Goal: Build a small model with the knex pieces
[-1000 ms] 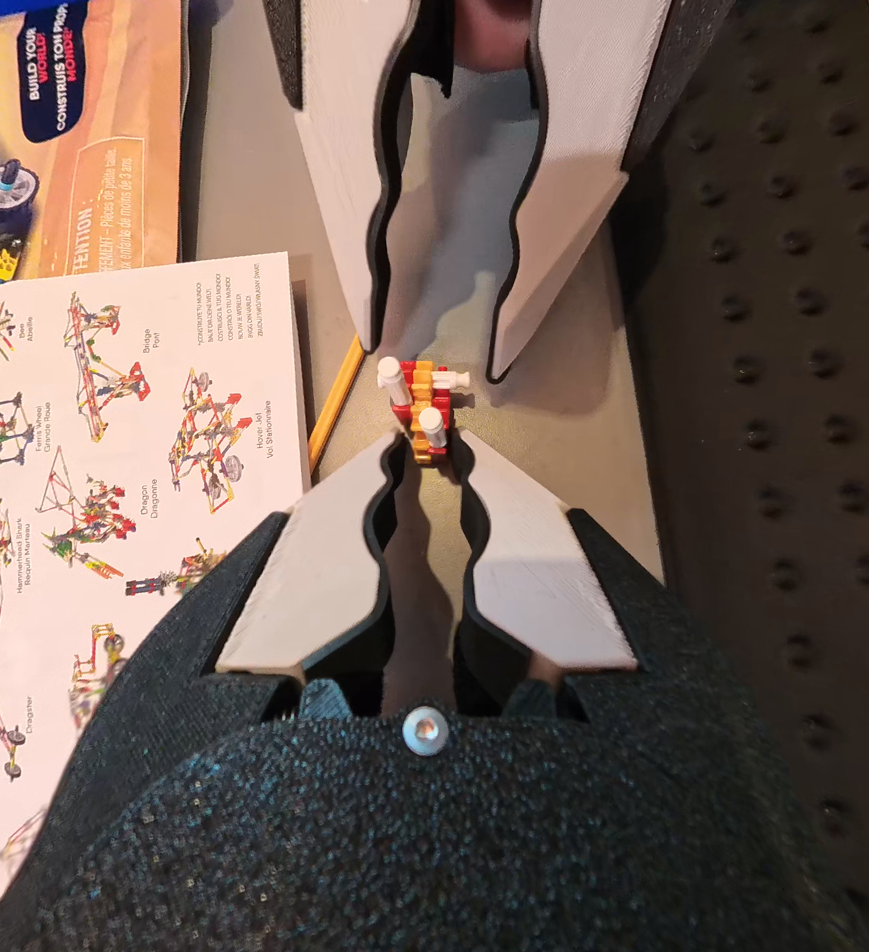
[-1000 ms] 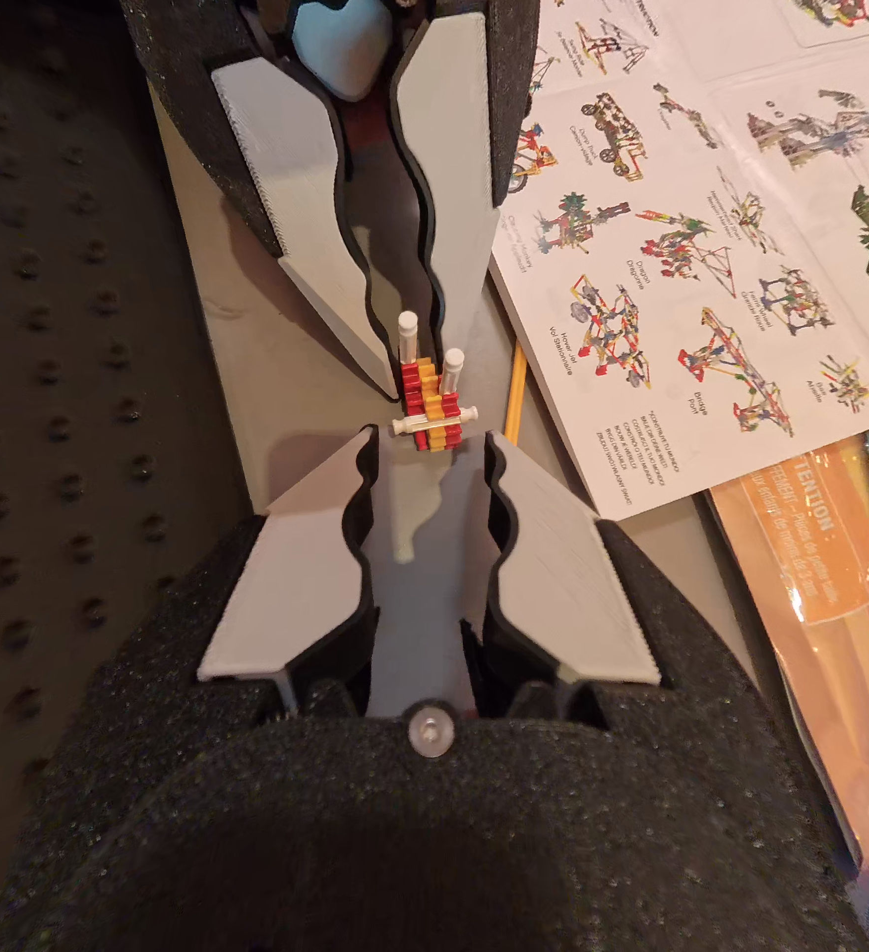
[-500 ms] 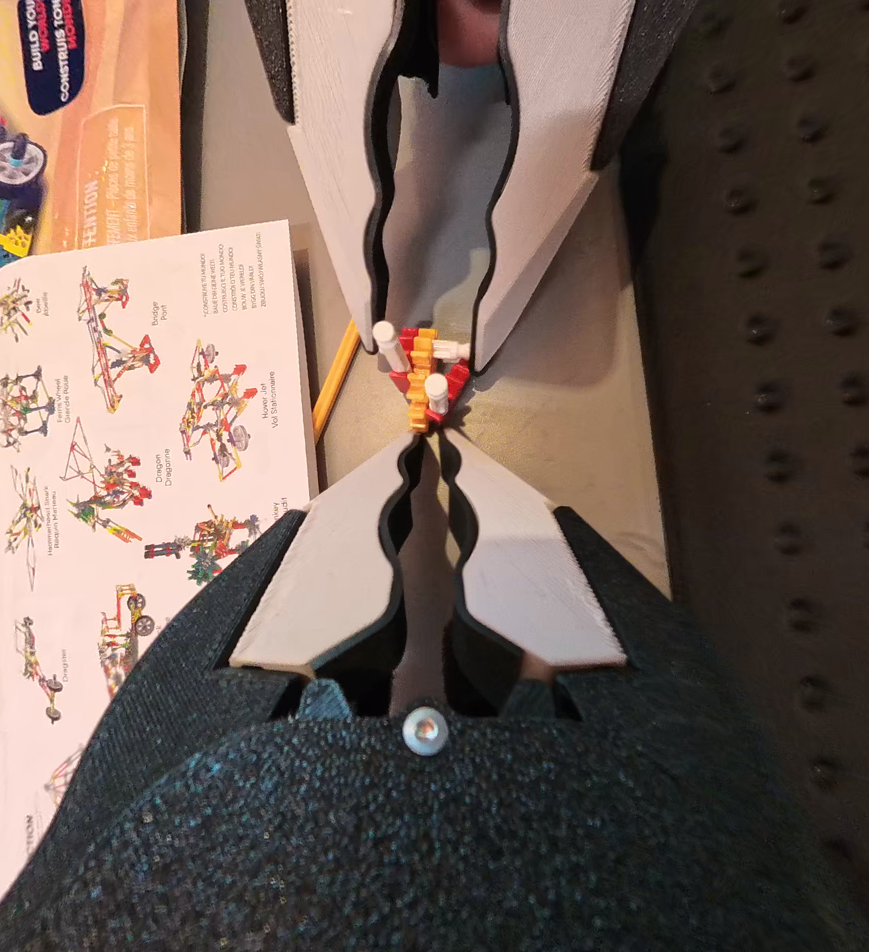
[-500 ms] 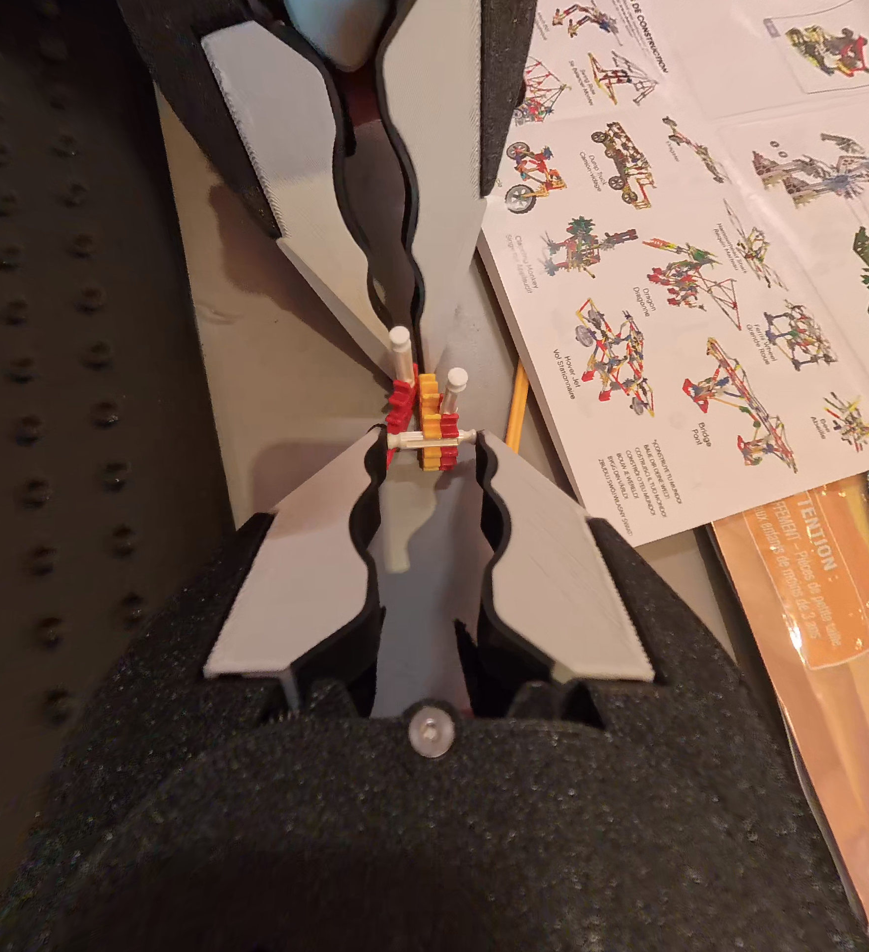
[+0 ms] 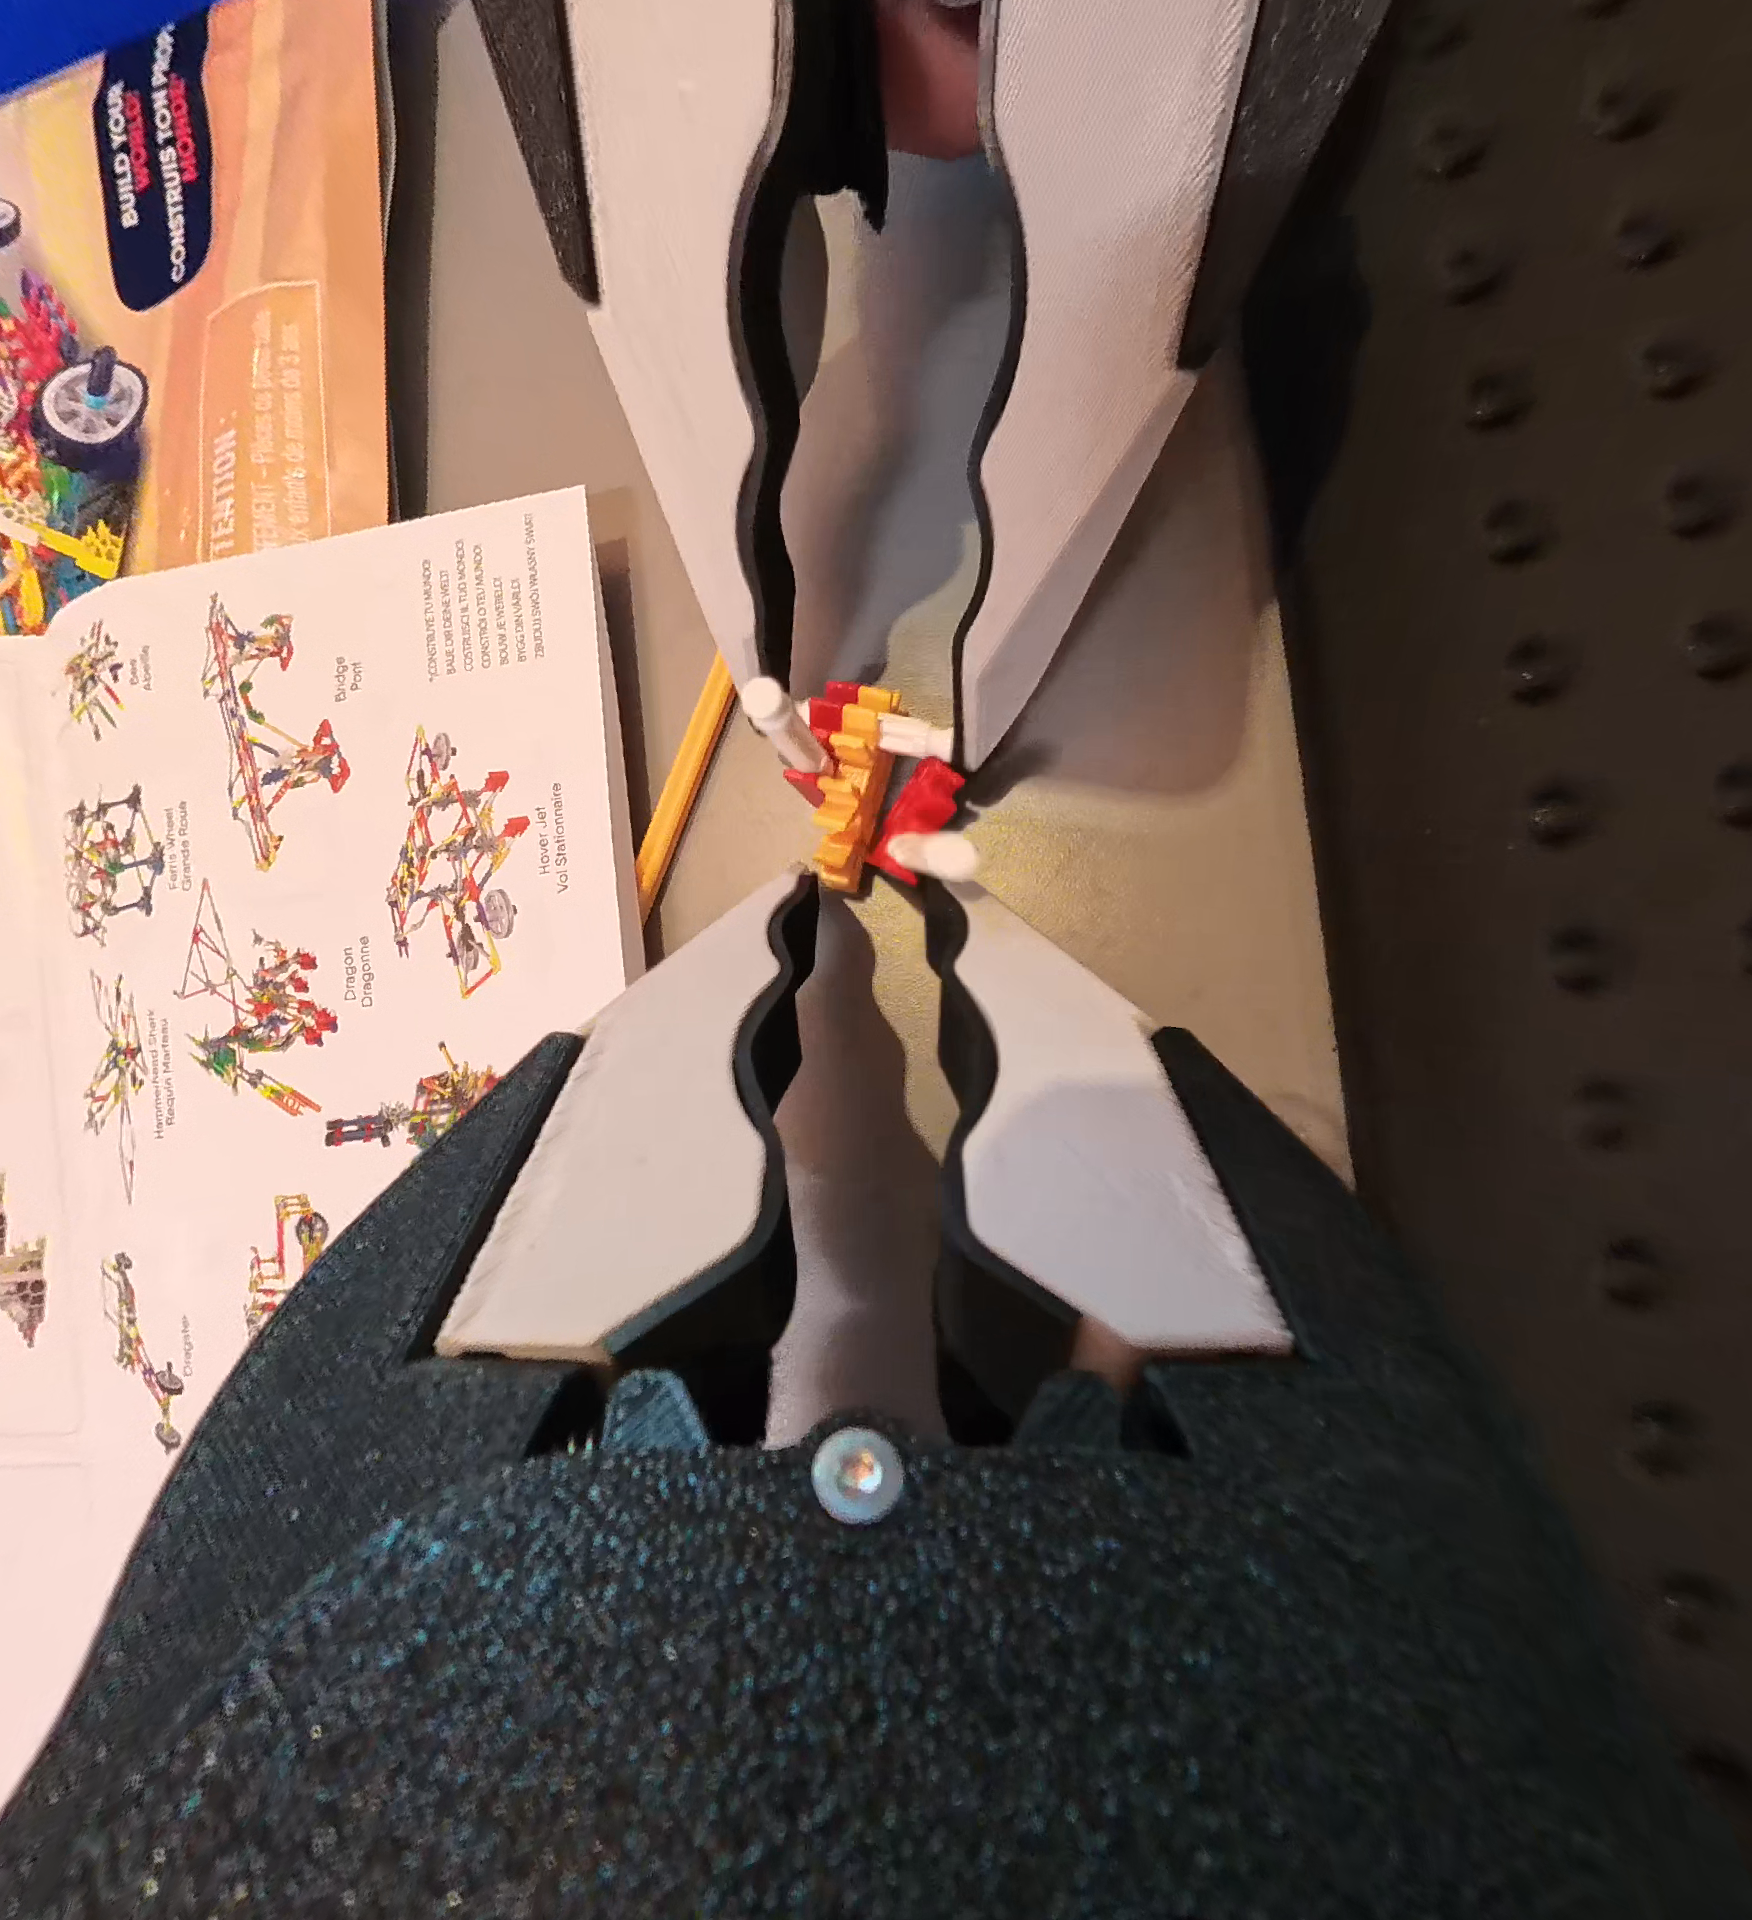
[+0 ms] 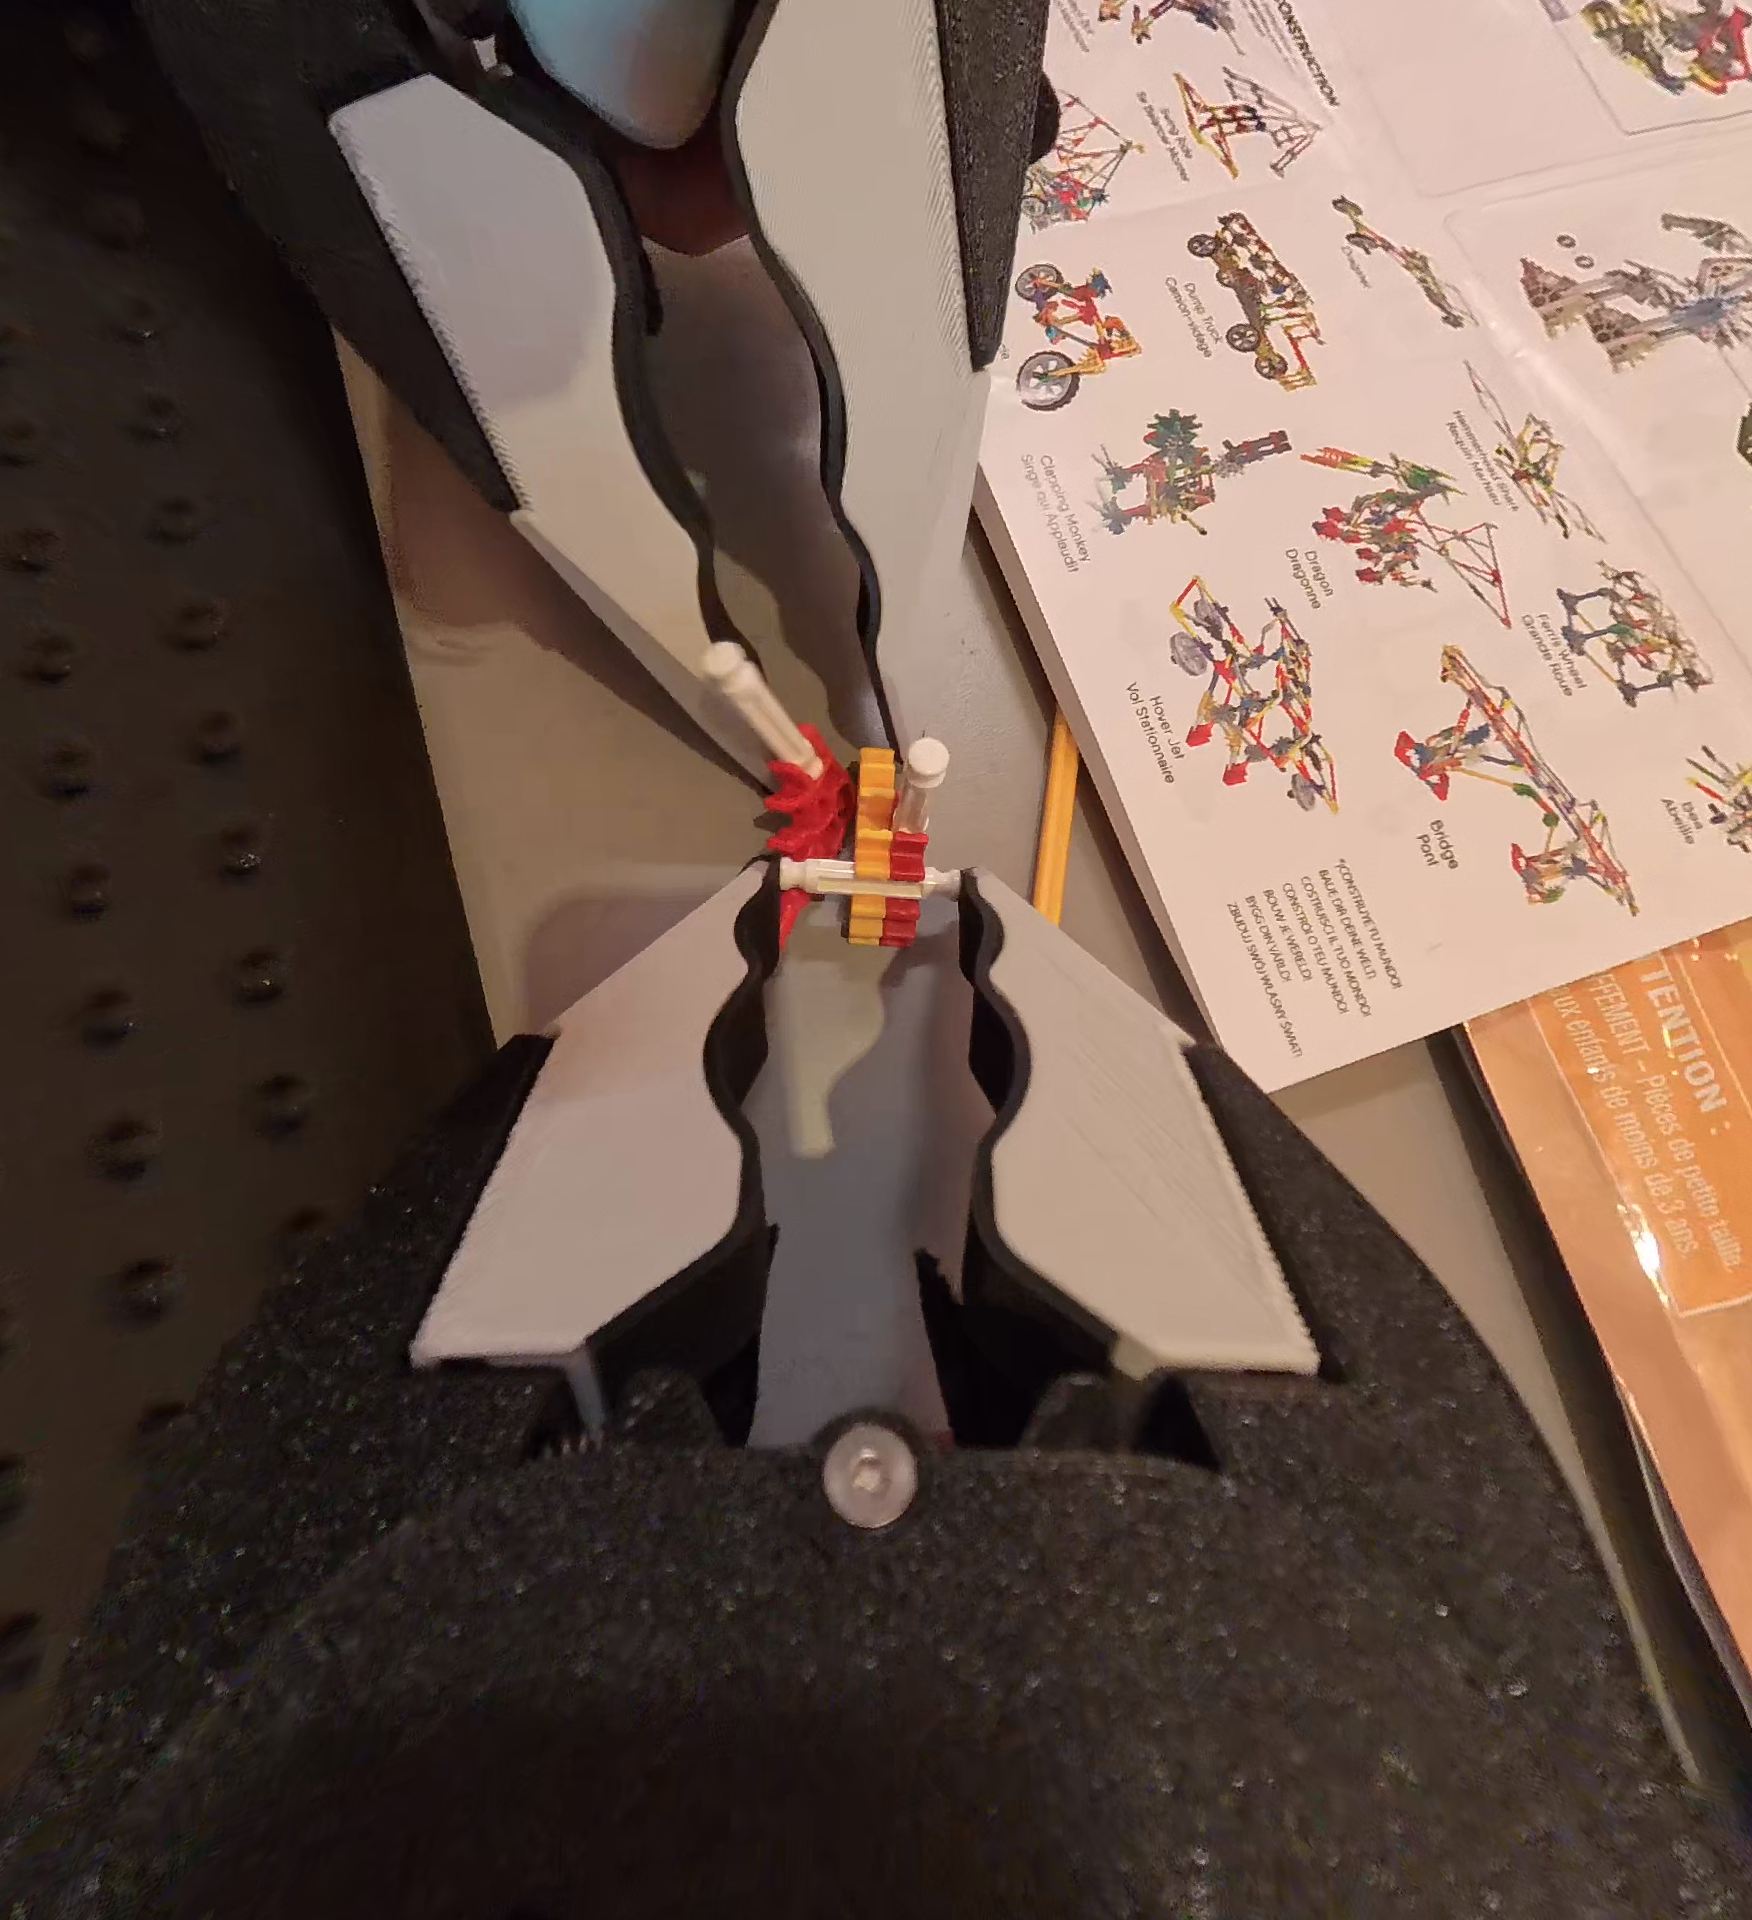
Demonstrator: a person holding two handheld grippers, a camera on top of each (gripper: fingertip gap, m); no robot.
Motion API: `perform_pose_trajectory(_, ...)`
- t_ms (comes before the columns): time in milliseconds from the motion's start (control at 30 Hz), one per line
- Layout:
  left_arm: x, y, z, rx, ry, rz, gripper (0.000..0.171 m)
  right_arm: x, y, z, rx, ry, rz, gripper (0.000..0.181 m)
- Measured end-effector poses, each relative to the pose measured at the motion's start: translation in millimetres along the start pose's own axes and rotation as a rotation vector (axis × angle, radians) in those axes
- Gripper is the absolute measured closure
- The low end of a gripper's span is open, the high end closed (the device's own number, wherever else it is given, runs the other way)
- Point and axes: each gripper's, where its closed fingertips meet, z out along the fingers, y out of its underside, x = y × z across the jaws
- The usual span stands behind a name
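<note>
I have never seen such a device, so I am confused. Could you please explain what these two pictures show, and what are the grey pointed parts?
The grey parts are fingers of two hand-held grippers; each carries a camera looking along its own fingers. One picture is from the left gripper, the other from the right gripper, facing each other. Between them is a small red and yellow toy assembly with white rods; both sets of fingertips touch it. It hangs over a grey surface. Beside it lie a printed instruction sheet, a yellow rod and a toy box.

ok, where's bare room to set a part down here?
Free: tabletop strip between the gear cluster and the studded mat; the mat itself is bare. Crowded: between the left gripper and right gripper tips, and the side with yellow rod, instruction sheet and box.
</note>
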Motion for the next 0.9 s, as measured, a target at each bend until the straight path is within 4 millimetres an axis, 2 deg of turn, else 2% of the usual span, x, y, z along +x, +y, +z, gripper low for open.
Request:
perform_pose_trajectory(100, 0, -3, -2, 0.013, -0.005, 0.005, 0.15, -1, -1, 1, 0.008, -0.002, 0.021, 0.147)
perform_pose_trajectory(233, 0, -6, 0, 0.019, -0.019, 0.02, 0.158, -4, -2, 3, 0.009, -0.006, 0.026, 0.147)
perform_pose_trajectory(367, -1, -5, 0, 0.013, -0.024, 0.013, 0.158, -4, -3, 4, 0.006, 0.004, 0.044, 0.147)
perform_pose_trajectory(467, -6, -4, -2, 0.0, -0.055, 0.014, 0.15, -4, -3, 5, 0.001, 0.009, 0.051, 0.147)
perform_pose_trajectory(667, -8, 1, -7, -0.014, -0.052, -0.011, 0.147, 0, -5, -3, 0.027, 0.018, 0.054, 0.143)
perform_pose_trajectory(900, 2, 7, -4, -0.047, 0.001, -0.041, 0.16, -1, -5, -4, 0.038, 0.014, 0.0, 0.144)
